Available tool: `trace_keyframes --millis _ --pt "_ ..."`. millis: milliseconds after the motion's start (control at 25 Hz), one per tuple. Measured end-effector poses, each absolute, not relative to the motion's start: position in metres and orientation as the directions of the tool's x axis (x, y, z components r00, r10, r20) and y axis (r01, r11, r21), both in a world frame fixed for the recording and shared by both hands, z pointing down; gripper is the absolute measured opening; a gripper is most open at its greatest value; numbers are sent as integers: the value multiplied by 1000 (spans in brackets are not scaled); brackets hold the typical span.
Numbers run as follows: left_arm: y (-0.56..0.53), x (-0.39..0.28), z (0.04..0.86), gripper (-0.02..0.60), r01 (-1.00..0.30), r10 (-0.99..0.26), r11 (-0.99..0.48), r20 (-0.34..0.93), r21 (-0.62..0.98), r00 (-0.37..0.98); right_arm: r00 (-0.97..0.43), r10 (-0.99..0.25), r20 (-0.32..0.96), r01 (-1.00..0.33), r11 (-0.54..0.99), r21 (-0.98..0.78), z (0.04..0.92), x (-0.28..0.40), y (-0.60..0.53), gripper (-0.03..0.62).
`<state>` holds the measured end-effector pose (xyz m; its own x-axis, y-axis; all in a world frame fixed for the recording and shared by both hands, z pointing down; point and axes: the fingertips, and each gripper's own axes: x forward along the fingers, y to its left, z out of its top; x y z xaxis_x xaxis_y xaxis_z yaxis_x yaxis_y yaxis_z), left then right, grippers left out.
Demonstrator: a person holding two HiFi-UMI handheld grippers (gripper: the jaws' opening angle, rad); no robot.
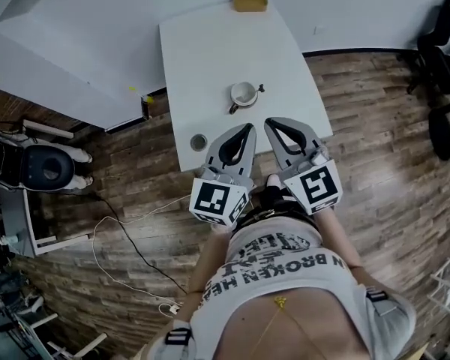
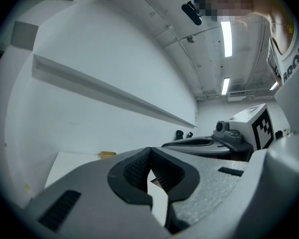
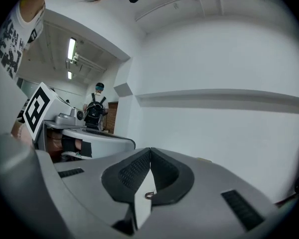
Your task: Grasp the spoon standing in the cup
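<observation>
A white cup [image 1: 243, 94] stands in the middle of the white table [image 1: 210, 43] in the head view. Dark bits stick out from the cup at its lower left [image 1: 233, 109] and at its right. I cannot tell which of them is the spoon. My left gripper [image 1: 247, 129] and right gripper [image 1: 270, 123] hover side by side over the table's near edge, just short of the cup. Both point toward it. Each gripper view shows its own jaws closed tip to tip with nothing between them, the left gripper [image 2: 150, 153] and the right gripper [image 3: 149, 153].
A small round grey object [image 1: 199, 142] lies near the table's front left corner. A yellow block [image 1: 250, 2] sits at the far edge by the wall. Wood floor surrounds the table, with cables [image 1: 127, 238] at the left and black chairs [image 1: 442, 66] at the right.
</observation>
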<state>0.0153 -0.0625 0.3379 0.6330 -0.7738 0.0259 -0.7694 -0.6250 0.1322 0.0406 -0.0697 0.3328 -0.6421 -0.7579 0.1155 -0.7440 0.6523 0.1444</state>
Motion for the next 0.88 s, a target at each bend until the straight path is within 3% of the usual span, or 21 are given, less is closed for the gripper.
trace_keyframes --millis 480,880 --pt "-115 29 356 -9 -842 -840 -528 74 113 537 -714 -681 161 -672 732 113 355 60 -126 6" --pt "-144 10 366 -9 -790 -788 -595 88 148 610 -639 -743 199 -743 663 90 366 48 -152 6"
